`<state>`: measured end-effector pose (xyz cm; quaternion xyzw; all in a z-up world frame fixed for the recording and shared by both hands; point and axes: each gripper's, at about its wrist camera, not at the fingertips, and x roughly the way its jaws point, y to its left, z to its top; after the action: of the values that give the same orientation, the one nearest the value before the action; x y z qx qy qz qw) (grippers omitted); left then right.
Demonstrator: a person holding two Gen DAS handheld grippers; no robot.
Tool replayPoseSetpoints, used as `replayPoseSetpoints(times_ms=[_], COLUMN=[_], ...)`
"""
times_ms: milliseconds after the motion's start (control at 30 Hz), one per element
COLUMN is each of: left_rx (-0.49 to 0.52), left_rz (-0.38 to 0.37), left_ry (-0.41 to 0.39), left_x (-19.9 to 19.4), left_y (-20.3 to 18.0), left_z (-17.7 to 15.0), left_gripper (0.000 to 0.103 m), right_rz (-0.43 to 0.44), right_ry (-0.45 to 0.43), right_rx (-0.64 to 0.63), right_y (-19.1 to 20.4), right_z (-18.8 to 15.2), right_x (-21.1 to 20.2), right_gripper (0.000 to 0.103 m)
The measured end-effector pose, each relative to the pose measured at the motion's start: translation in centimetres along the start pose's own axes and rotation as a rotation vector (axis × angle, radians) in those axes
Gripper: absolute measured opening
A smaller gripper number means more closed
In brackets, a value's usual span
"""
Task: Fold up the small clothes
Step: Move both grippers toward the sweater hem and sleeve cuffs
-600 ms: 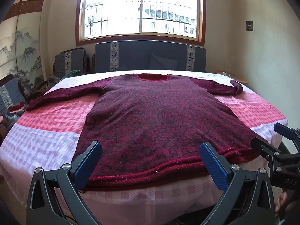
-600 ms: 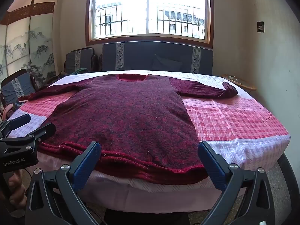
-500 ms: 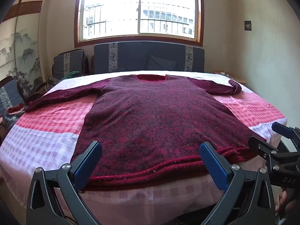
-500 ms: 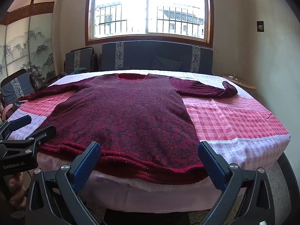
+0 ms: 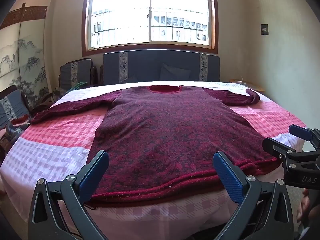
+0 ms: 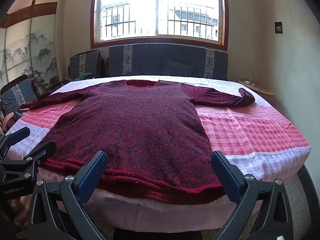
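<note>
A dark red patterned knit sweater (image 5: 172,128) lies flat and spread out on the bed, neck toward the headboard, both sleeves out to the sides; it also shows in the right wrist view (image 6: 132,124). My left gripper (image 5: 160,172) is open and empty, held just before the hem near its left half. My right gripper (image 6: 158,170) is open and empty before the hem's right half. Each gripper shows from the side in the other's view: the right (image 5: 288,142), the left (image 6: 28,140).
The bed (image 5: 50,156) has a pink and white checked cover (image 6: 250,128). A dark headboard (image 5: 160,66) stands under the window. Cushioned chairs (image 5: 76,76) and a painted screen (image 5: 22,66) stand at the left. A small round table (image 6: 256,86) is at the right wall.
Both grippers have shifted very slightly; the view drifts a little. The sweater has not moved and both grippers stay open.
</note>
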<state>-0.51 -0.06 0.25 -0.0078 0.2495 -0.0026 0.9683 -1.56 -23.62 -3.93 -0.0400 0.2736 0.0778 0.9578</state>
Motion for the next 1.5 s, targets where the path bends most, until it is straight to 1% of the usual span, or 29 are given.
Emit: replayPoseSetpoints(times_ms=[233,300,567,700,867,1267,1500], left_rx=[0.002,0.005,-0.01,-0.021,-0.028,-0.022,-0.011], left_rz=[-0.009,-0.001,0.001,0.001,0.006,0.006,0.012], left_ry=[-0.046,-0.053,-0.046,-0.033,-0.038,-0.035,-0.045], left_x=[-0.7,-0.7,-0.5,-0.2,-0.2,-0.1,0.2], left_y=[0.0,0.0,0.1,0.4,0.7,0.7,0.6], left_z=[0.1,0.1,0.0,0.0,0.1,0.0,0.9], left_gripper=[0.103,0.103,0.103,0.103,0.103,0.103,0.103], right_rz=[0.001,0.001,0.003,0.003,0.007,0.01,0.015], right_ry=[0.026,0.025,0.049,0.05,0.054,0.069,0.082], right_rx=[-0.007,-0.005,-0.005,-0.004,-0.005,-0.006,-0.006], right_y=[0.6,0.7,0.9,1.0,1.1,1.2,1.2], right_z=[0.1,0.0,-0.2,-0.3,-0.4,-0.6,-0.1], right_x=[0.6,0.6,1.0,1.1,1.1,1.6,2.3], right_gripper=[0.102,0.102,0.102,0.102,0.102,0.102,0.102])
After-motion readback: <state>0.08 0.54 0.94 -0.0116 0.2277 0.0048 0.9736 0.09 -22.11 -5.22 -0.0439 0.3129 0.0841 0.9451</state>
